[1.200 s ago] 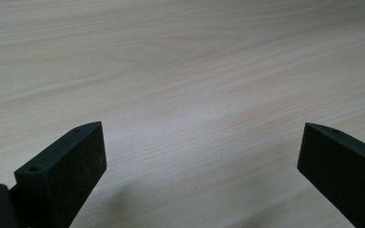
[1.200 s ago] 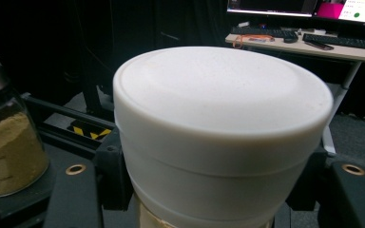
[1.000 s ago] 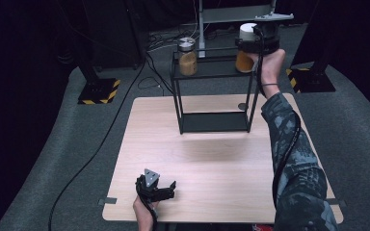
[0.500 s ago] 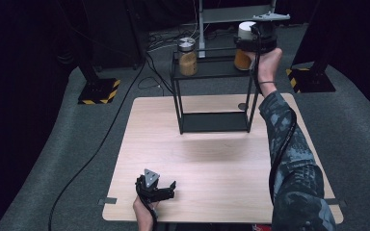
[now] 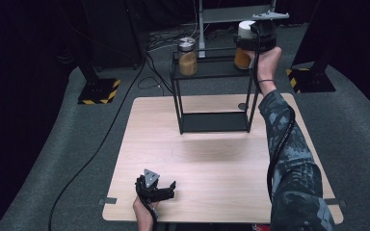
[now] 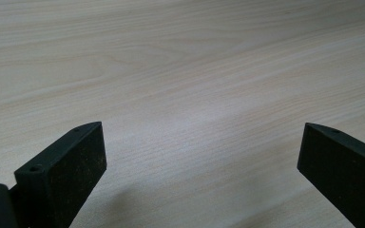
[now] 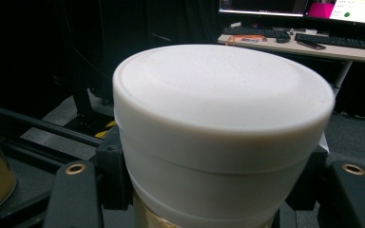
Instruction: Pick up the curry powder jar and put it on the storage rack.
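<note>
On the table [image 5: 212, 159], at the upper centre of the high view, a rack [image 5: 214, 72] is seen bearing a white-lidded jar [image 5: 244, 48] pinched by the right gripper [image 5: 257, 41], judged gripped but not yet lifted off, while the left gripper [image 5: 155, 188] is held spread and empty at lower left.

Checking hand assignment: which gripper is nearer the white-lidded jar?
Right. The right gripper is clamped on the white-lidded jar at the shelf; the left gripper rests at the table's near edge.
</note>
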